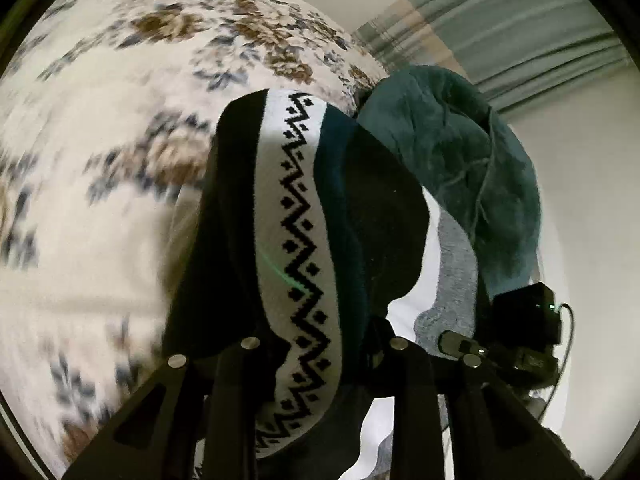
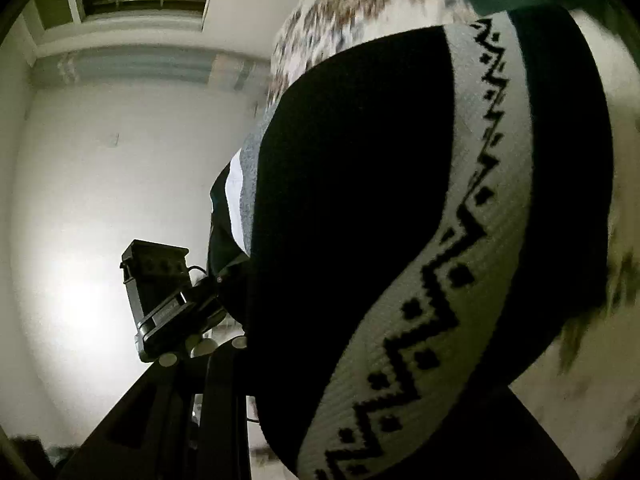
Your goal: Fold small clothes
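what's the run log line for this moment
left claw: shut on black knit garment with white zigzag band | right claw: shut on same garment | garment: lifted above floral bedspread | teal towel: behind

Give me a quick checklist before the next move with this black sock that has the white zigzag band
1. Left hand-held gripper has the black sock between its fingers: ok.
2. Right hand-held gripper has the same sock: cannot tell, the cloth hides its fingertips.
3. Sock raised above the floral bedspread: ok.
4. Sock hangs flat, without bunching: not ok, the zigzag band curves and folds.
5. Teal garment kept apart from the sock: cannot tell, it overlaps it in the left wrist view.
6. Grey-and-white cloth free of the grip: cannot tell.
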